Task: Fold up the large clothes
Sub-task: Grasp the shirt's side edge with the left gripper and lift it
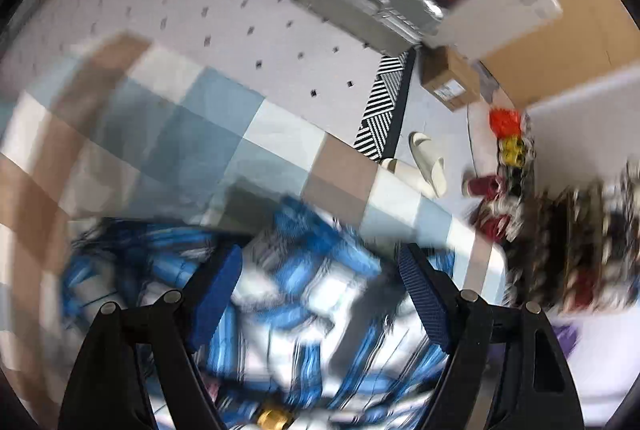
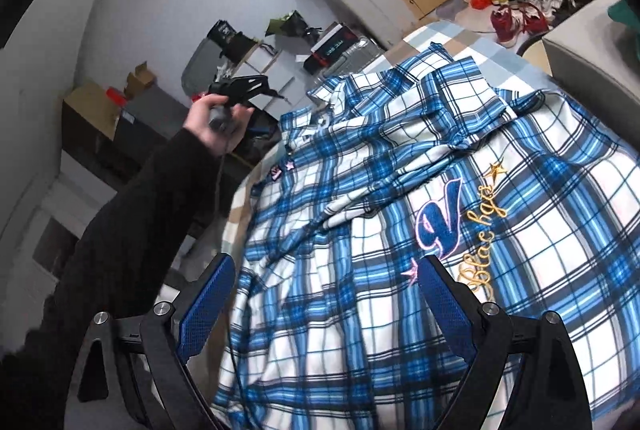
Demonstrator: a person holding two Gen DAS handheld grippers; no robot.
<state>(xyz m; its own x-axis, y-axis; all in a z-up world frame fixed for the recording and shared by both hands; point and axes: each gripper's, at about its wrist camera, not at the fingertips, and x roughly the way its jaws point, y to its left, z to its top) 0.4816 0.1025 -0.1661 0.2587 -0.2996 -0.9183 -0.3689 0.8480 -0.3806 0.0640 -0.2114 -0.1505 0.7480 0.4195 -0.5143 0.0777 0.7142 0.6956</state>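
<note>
A blue and white plaid shirt [image 2: 420, 214] with a gold embroidered logo [image 2: 480, 230] lies spread and rumpled on a checked cloth surface [image 2: 452, 30]. My right gripper [image 2: 324, 274] is open just above the shirt's near part, holding nothing. In the right wrist view my left gripper [image 2: 244, 86] is held up in the air, left of the shirt's collar end. In the left wrist view, which is blurred, my left gripper [image 1: 320, 262] is open above the shirt [image 1: 304, 294] and holds nothing.
The checked cloth [image 1: 200, 134] lies over a grey dotted mattress [image 1: 224, 14]. On the floor are slippers [image 1: 428, 162], shoes [image 1: 496, 198], cardboard boxes [image 1: 448, 78] and a grey case [image 1: 372, 2]. Boxes and clutter [image 2: 248, 42] line the wall.
</note>
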